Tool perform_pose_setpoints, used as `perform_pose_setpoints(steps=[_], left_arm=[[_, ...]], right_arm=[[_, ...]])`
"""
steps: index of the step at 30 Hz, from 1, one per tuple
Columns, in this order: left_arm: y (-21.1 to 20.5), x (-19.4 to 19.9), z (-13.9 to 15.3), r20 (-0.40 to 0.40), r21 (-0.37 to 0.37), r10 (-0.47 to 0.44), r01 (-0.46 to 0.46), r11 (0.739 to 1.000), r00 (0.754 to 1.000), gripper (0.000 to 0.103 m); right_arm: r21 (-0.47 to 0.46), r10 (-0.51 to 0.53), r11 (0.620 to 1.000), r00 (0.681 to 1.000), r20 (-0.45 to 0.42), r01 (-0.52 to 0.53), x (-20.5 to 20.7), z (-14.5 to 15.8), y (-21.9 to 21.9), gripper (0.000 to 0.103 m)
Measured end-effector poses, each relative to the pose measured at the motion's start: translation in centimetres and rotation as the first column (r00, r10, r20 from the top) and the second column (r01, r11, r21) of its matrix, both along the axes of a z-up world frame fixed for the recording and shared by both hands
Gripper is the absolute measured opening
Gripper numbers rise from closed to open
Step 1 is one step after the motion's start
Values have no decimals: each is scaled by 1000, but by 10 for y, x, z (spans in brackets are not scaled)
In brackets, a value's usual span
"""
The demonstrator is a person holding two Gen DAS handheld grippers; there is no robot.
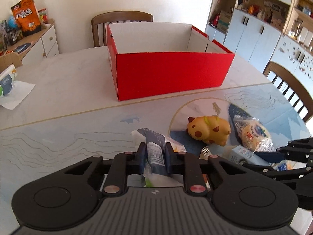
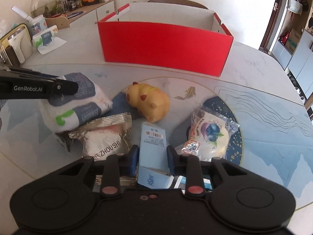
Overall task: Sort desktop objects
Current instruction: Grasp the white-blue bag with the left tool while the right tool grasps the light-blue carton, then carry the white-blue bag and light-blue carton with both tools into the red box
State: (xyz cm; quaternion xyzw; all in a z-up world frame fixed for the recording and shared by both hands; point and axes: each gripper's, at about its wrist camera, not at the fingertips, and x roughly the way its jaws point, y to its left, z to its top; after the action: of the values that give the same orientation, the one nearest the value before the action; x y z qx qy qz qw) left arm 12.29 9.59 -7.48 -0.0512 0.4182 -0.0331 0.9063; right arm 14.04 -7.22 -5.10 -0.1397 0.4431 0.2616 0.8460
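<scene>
My left gripper [image 1: 155, 151] is shut on a soft white, blue and green tissue pack [image 1: 155, 148]; from the right wrist view it [image 2: 74, 87] reaches in from the left onto that pack [image 2: 82, 107]. My right gripper [image 2: 153, 155] is shut on a light blue carton [image 2: 152, 143] with a barcode label, also visible at the lower right as gripper [image 1: 273, 153] and carton [image 1: 238, 154]. A yellow spotted soft toy [image 2: 150, 101] lies between them. A blueberry bread packet [image 2: 209, 135] and a silver snack packet [image 2: 103, 139] lie on the table. The open red box [image 1: 170, 74] stands behind.
A second tissue pack [image 1: 7, 84] with a loose sheet lies at the table's left edge. Wooden chairs stand behind the box [image 1: 121, 19] and at the right [image 1: 289, 90]. A sideboard [image 1: 39, 39] holds snack bags; cabinets line the right wall.
</scene>
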Motion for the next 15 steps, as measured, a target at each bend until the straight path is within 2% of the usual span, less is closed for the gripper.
perform_pose_setpoints(steps=[6,15], left_arm=[[-2,-4,4,20,-20,4,-3,1000,1000,11],[-5,-12,21,61,-64,17,-13,998,998,10]], right_arm=[[12,5,1000,1000,9,-5,-2,6,-2,27],[75,-32,997,998,45,28,3,31,-11,27]])
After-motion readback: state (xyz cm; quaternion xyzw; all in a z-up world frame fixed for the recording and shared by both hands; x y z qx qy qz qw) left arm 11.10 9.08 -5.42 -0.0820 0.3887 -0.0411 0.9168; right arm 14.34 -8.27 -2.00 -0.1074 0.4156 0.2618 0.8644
